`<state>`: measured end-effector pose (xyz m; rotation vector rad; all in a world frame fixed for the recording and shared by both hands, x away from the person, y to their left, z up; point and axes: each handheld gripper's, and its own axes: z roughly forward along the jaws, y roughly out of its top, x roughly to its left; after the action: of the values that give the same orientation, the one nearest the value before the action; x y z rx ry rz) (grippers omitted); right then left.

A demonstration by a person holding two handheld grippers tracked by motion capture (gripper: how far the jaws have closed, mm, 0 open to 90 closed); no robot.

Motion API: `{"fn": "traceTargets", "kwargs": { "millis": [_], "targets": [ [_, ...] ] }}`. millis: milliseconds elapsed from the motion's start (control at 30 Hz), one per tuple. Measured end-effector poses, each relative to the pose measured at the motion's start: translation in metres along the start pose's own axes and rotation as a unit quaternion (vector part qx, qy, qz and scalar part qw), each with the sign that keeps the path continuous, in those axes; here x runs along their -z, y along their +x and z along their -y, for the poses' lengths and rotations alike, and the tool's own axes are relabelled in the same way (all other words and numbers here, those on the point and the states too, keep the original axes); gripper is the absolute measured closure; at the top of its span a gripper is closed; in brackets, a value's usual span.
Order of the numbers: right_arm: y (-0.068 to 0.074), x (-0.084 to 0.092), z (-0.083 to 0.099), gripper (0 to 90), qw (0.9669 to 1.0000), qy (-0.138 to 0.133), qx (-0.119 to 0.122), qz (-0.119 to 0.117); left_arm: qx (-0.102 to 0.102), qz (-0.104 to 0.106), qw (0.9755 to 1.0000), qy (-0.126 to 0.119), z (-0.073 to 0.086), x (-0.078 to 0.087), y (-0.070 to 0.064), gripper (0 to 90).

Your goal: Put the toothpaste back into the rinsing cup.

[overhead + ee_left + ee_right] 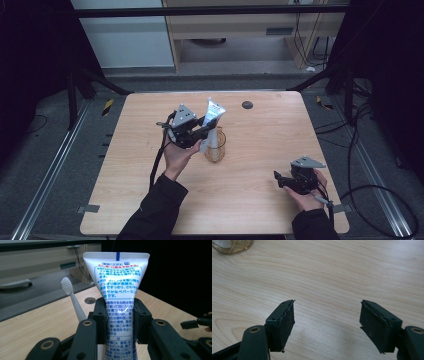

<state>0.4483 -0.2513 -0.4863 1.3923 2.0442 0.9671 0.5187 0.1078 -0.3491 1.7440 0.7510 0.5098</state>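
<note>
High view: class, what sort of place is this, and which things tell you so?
Probably a lab set up for recording, not a home: a bare wooden table inside a black frame, loose cables across the grey floor, and a hand-held gripper clamping a toothpaste tube.

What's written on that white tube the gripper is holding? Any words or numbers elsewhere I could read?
All the readable text stands on the toothpaste tube, held by the left gripper, in blue Japanese print:
"薬用ハミガキ", in a small box near the top.
"さわやかなペパーミント", partway down.
"分", a boxed heading low on the tube.
The other lines are too small or glared to read reliably.
In the high view the tube's print is too small and blurred to read.
</note>
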Motion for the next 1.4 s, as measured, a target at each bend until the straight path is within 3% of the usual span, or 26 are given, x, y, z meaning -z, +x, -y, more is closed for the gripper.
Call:
{"fn": "traceTargets", "kwargs": {
  "millis": [233, 600, 1400],
  "targets": [
    [0.000, 0.000, 0.000, 28.1, 1.0000, 0.001, -0.004, -0.004, 0.009, -0.002, 0.9997, -0.023, 0.000, -0.014, 0.000, 68.6],
    [0.000, -0.002, 0.001, 29.2, 1.0000, 0.000, 0.002, -0.006, 0.013, 0.001, 0.9992, -0.039, 0.007, -0.038, 0.001, 68.6],
    [0.000, -0.003, 0.002, 29.3, 0.9999, 0.004, -0.003, -0.010, 0.011, -0.023, 0.9993, -0.027, 0.033, -0.064, 0.004, 68.5]
  ]
}}
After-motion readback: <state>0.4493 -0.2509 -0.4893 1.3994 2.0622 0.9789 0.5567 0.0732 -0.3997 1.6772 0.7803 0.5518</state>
